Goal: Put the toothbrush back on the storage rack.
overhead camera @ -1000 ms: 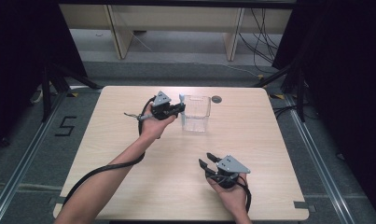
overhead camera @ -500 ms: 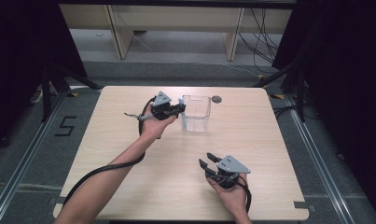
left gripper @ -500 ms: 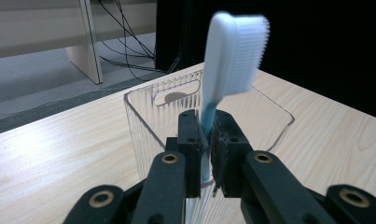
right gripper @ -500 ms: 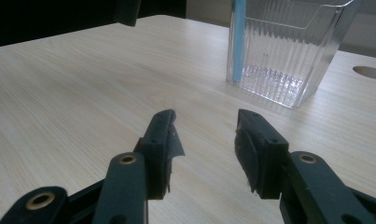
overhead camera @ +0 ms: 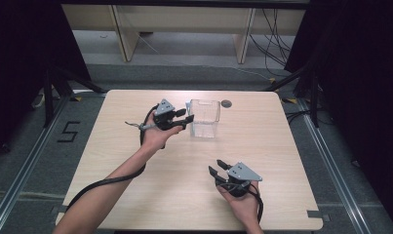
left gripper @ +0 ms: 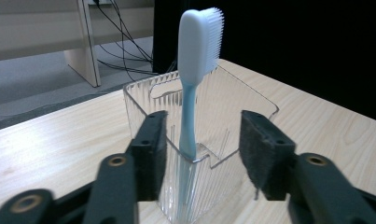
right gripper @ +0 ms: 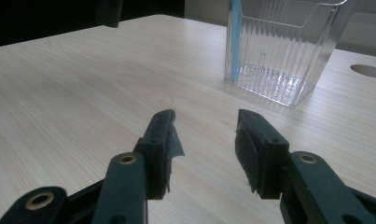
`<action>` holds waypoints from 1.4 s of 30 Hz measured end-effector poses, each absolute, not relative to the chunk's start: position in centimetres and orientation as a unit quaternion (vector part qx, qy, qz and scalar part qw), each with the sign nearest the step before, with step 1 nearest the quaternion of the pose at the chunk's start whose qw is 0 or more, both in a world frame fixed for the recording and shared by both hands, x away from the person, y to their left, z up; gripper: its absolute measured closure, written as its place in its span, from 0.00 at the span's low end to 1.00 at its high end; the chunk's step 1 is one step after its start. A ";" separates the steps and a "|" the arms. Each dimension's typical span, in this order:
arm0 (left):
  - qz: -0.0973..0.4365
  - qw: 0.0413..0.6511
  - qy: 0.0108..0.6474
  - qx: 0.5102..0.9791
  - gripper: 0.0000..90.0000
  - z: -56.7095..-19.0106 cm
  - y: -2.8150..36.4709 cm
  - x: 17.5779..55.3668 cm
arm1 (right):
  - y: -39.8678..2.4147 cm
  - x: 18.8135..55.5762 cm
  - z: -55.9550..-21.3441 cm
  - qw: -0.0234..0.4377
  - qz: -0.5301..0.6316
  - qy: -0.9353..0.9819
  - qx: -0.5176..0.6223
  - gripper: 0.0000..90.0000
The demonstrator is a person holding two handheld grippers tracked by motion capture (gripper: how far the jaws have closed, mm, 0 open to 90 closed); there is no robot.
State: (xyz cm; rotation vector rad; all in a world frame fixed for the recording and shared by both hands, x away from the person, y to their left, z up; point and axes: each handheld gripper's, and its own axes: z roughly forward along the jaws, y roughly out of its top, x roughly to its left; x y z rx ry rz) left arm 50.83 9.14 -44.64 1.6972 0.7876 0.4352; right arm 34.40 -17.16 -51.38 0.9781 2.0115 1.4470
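No visible change since before. Toothbrush (left gripper: 195,84) upright (head toward 12 o'clock) in clear holder (overhead camera: 204,118); left gripper (left gripper: 202,140) and right gripper (right gripper: 206,140) jaws both wide, empty.

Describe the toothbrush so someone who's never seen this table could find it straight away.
On the far half of the wooden table stands a clear ribbed plastic holder, just ahead of the left tongs. The toothbrush stands upright in that holder's corner: a pale blue handle with a white bristled head rising above the rim.

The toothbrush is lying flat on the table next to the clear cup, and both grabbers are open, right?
Not quite. The toothbrush stands upright inside the clear cup, as the left gripper view shows. Both the left gripper and the right gripper are open.
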 end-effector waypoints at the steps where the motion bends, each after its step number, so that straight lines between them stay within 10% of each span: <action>1: 0.187 0.573 0.335 0.724 0.52 -44.6 9.3 50.7 | -17.1 34.5 -51.4 0.237 0.530 0.735 0.351 0.64; 42: 0.201 0.574 0.350 0.712 0.35 -45.4 17.0 42.5 | -17.3 34.4 -51.4 0.246 0.519 0.738 0.355 0.64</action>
